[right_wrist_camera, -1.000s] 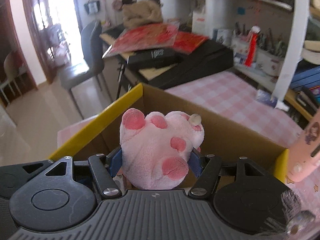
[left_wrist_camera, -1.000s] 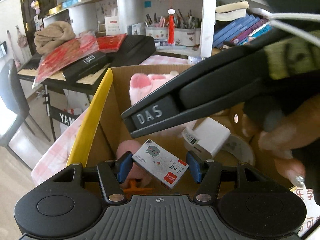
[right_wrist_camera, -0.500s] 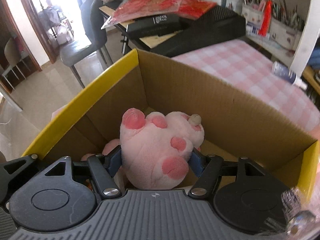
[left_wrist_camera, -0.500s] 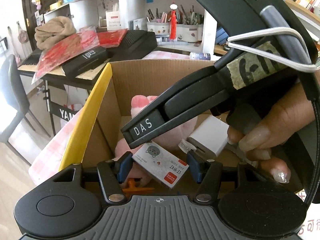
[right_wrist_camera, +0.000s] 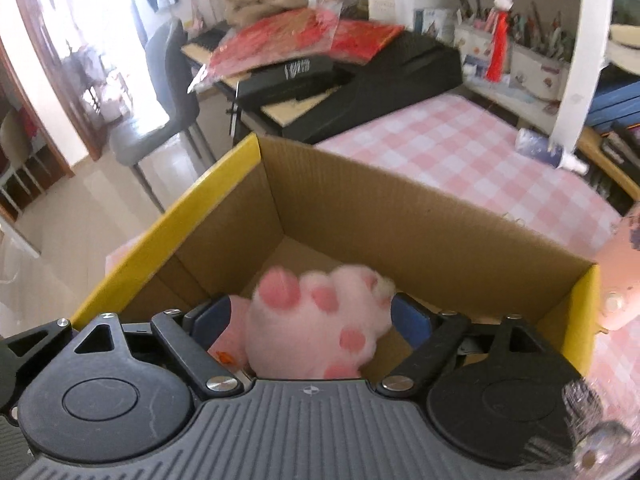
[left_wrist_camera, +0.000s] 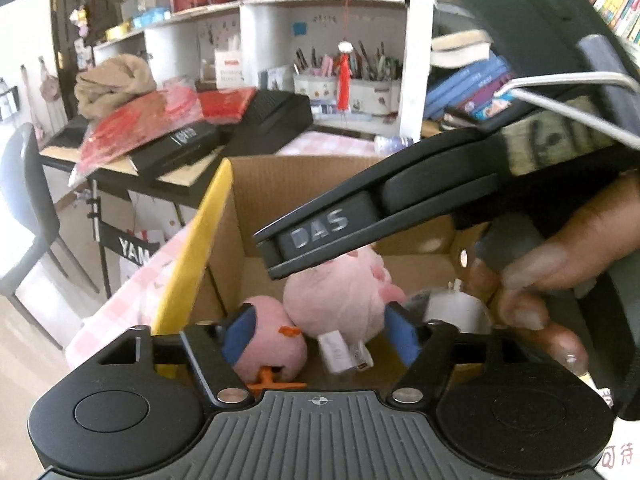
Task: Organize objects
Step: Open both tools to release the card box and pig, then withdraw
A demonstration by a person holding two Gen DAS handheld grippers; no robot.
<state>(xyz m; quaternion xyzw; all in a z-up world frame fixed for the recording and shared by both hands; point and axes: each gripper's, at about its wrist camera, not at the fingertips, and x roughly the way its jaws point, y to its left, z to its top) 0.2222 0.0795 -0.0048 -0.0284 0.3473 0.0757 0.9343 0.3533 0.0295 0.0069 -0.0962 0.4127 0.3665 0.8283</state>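
A cardboard box [right_wrist_camera: 400,224] with yellow flaps stands on the pink checked table; it also shows in the left wrist view [left_wrist_camera: 264,196]. The pink plush paw [right_wrist_camera: 320,320] lies inside the box between the spread fingers of my right gripper [right_wrist_camera: 310,320], which is open. In the left wrist view the paw [left_wrist_camera: 340,292] rests beside a pink plush ball [left_wrist_camera: 268,340] and a white charger [left_wrist_camera: 452,308]. My left gripper [left_wrist_camera: 320,336] is open over the box, and the small card box [left_wrist_camera: 344,352] lies loose below it.
The right gripper's body [left_wrist_camera: 400,208] and the hand holding it cross the left wrist view above the box. A black keyboard case [right_wrist_camera: 384,76] with red packets lies beyond. A grey chair [right_wrist_camera: 168,80] stands at left. A small bottle [right_wrist_camera: 540,152] lies near the shelves.
My right gripper has opened and the plush paw has dropped into the box. My left gripper has opened and let the small card box fall into the box.
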